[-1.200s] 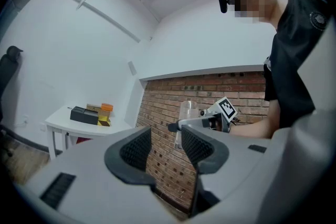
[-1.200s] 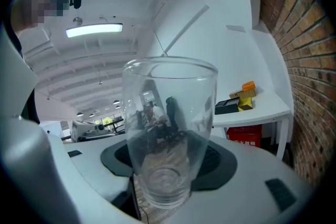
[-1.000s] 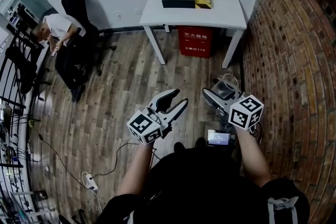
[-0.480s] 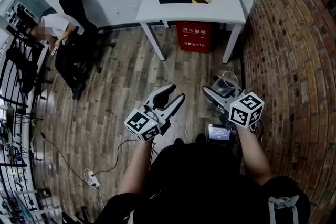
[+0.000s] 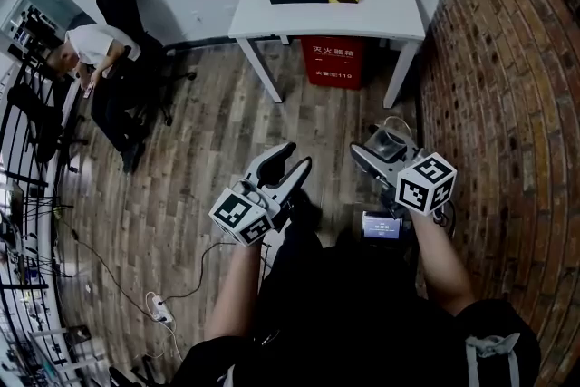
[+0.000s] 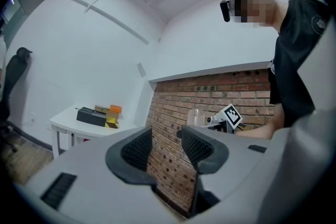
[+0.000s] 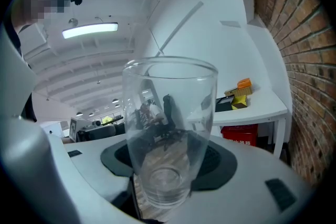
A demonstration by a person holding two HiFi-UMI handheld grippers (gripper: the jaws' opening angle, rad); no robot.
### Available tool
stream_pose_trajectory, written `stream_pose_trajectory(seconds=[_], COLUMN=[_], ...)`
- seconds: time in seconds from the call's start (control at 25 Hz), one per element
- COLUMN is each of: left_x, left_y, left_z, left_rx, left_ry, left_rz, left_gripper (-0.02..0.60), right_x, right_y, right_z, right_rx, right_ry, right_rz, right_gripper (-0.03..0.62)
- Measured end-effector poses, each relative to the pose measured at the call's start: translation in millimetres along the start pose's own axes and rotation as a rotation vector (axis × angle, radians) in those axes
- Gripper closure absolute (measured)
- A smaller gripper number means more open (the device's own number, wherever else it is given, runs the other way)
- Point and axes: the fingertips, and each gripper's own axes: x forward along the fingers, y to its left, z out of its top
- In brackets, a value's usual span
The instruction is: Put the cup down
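Right gripper [image 7: 168, 164] jaws gripping clear cup [image 7: 169, 123], left gripper [image 6: 167, 147] jaws slightly apart, red box [image 5: 337, 62] marked 119

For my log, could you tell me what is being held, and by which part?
The right gripper holds the clear glass cup by its lower body, near the base; the left gripper is open and empty.

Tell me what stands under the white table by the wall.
A red box with print on it stands under the table. The tabletop covers the top of the box and whatever is behind it.
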Motion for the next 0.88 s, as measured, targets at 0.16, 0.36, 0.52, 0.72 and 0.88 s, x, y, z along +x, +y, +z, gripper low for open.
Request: stream_pose_trajectory(seconds=[0.16, 0.36, 0.52, 0.72, 0.88], left_x=[17.9, 47.8, 73.8, 88.0, 92.5], left_y=[30.4, 94.2, 152.2, 225.4, 275.9], left_z=[-6.1, -0.5, 20.7, 37.5, 48.2], left_rx=[-0.010, -0.016, -0.015, -0.007, 0.007], left_ry=[0.009, 0.012, 0.014, 0.065, 0.085], left_rz=[-0.026, -0.055, -0.091, -0.113, -0.119], left_gripper=[0.411, 0.411, 0.411, 0.413, 0.413], right_x=[27.2, 76.7, 129.3, 194.8, 238.0], right_y=[-19.6, -51.6, -79.1, -97.4, -108.8], right_z=[7.4, 18.5, 47.8, 73.5, 85.6], right_rx=[-0.025, -0.042, -0.051, -0.047, -0.041], right_ry=[0.002, 0.023, 0.018, 0.024, 0.025], right_rz=[-0.018, -0.051, -0.083, -0.105, -0.127], right_gripper=[0.322, 0.322, 0.322, 0.322, 0.322])
